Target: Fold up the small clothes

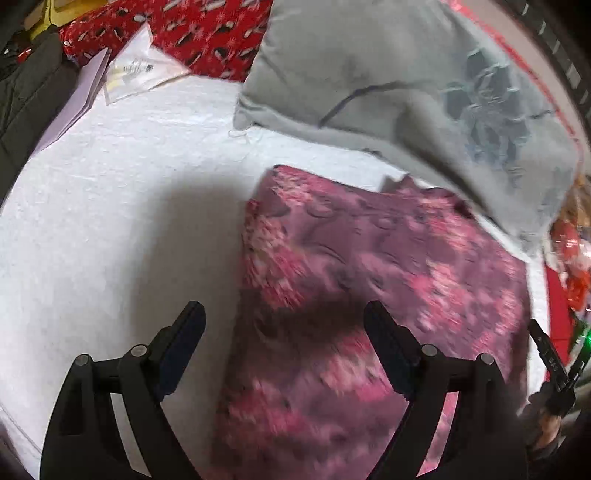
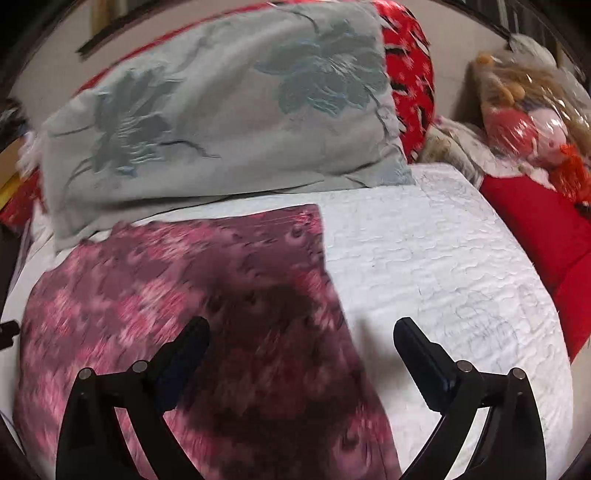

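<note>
The pink-and-purple patterned folded cloth (image 1: 369,295) is lying on the white quilted bed (image 1: 110,221) – its long edges running away from both wide-open, empty claws, left claw (image 1: 284,332) and right claw (image 2: 301,343) – each straddling one side edge.

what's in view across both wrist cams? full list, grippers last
garment: 1, pink-purple patterned, flat on the quilt, below both grippers
quilt: 1, white, covers the bed
pillow: 1, grey with blue flowers, behind the garment
red fabric: 1, red with white print, behind the pillow
papers: a few, white and lilac, far left on the quilt
dark cloth: 1, dark, left edge
doll: 1, pink and orange, in clear wrap, far right
red cushion: 1, red, under the doll
left gripper: 1, black, jaws open, empty
right gripper: 1, black, jaws open, empty
</note>
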`<state>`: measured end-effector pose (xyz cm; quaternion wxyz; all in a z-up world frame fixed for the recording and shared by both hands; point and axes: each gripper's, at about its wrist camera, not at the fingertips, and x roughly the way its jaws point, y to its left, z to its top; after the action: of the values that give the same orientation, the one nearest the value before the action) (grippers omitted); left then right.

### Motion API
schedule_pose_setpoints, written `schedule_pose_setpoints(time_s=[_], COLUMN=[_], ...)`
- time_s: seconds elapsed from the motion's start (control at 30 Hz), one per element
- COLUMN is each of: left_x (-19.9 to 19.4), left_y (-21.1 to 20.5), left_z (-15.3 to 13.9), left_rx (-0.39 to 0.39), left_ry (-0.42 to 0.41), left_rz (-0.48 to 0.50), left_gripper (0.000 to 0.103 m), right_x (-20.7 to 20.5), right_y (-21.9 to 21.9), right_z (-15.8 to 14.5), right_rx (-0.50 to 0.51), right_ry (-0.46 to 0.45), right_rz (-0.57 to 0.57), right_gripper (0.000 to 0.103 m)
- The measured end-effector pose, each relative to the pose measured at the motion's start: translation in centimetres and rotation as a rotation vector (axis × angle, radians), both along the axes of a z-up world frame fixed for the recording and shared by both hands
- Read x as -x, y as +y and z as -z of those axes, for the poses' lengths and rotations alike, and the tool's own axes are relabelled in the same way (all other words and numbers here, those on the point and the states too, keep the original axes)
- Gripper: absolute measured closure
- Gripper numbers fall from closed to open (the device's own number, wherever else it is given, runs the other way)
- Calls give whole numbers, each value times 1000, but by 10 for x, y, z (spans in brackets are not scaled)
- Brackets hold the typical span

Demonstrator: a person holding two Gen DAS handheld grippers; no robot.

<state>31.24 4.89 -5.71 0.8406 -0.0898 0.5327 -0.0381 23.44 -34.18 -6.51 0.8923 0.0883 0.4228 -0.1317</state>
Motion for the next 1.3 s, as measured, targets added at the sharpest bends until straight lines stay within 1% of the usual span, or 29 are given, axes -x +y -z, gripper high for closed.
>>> schedule_pose_setpoints(time_s=[0.03, 0.07, 0.1, 0.13, 0.17, 0.2, 0.3, 0.37, 0.43, 0.47, 0.53, 0.57, 0.6, 0.67, 0.73, 0.8, 0.87, 0.9, 0.97, 1.0, 1.03, 1.07, 1.13, 1.17, 1.2, 1.23, 1.27, 1.3], left_x=[-8, -13, -14, -13, -14, -13, -7, 0, 11, 16, 26, 32, 35, 43, 52, 57, 63, 64, 60, 61, 52, 51, 53, 48, 42, 39, 34, 27], left_y=[-3, -5, -3, 0, 2, 5, 13, 16, 21, 25, 31, 35, 40, 54, 80, 102, 126, 132, 145, 146, 147, 148, 147, 143, 138, 136, 132, 129], left_z=[12, 24, 31, 32, 32, 31, 27, 25, 29, 33, 33, 31, 30, 26, 23, 19, 15, 14, 13, 12, 13, 12, 8, 7, 6, 6, 6, 6], left_rx=[-27, -36, -31, -27, -11, 7, 35, 5, -23, -31, -31, -31, -34, -27, 12, 79, 143, 156, 179, 184, 189, 194, 213, 223, 241, 252, 263, 285], left_ry=[35, 65, 68, 50, 53, 54, 70, 77, 95, 122, 138, 143, 150, 159, 171, 175, 175, 174, 177, 178, 181, 181, 177, 176, 176, 179, 185, 195], left_rz=[2, 7, -8, -32, -35, -30, 9, 33, 58, 69, 82, 89, 88, 67, 17, -25, -72, -83, -98, -100, -96, -92, -81, -74, -60, -51, -43, -35], left_gripper=[15, 8, 0, 0, 0, 0, 0, 0, 0, 0, 0, 0, 0, 0, 0, 0, 0, 0, 0, 0, 0, 0, 0, 0, 0, 0, 0, 0], right_x=[-8, -13, -9, -6, -6, -5, 3, 14, 27, 33, 43, 50, 53, 67, 83, 100, 113, 118, 123, 122, 121, 117, 110, 105, 103, 97, 92, 90], right_y=[-3, -5, -9, -13, -13, -12, 6, 25, 54, 72, 105, 128, 141, 182, 222, 263, 298, 316, 343, 355, 364, 370, 377, 379, 379, 380, 378, 377], right_z=[13, 27, 29, 28, 27, 26, 9, -3, -11, -13, -13, -14, -15, -15, -14, -10, -2, 3, 11, 17, 21, 26, 28, 28, 29, 29, 30, 30], right_rx=[17, 3, -30, -49, -51, -38, 83, 75, 51, 51, 60, 65, 69, 88, 142, 221, 318, 360, 428, 478, 523, 565, 608, 631, 634, 615, 590, 585], right_ry=[54, 99, 68, 37, 47, 49, 37, -3, -35, -34, -23, -19, -19, -18, -34, -49, -67, -72, -83, -95, -102, -115, -161, -174, -170, -156, -138, -136], right_rz=[22, 28, 45, 67, 69, 69, 59, -12, -121, -183, -282, -350, -397, -525, -650, -769, -861, -898, -926, -920, -912, -891, -835, -800, -788, -794, -803, -803], right_gripper=[3, 2, 1, 1, 1, 1, 3, 3, 3, 3, 3, 3, 3, 3, 3, 2, 2, 3, 3, 3, 3, 3, 4, 8, 23, 32, 54, 73])
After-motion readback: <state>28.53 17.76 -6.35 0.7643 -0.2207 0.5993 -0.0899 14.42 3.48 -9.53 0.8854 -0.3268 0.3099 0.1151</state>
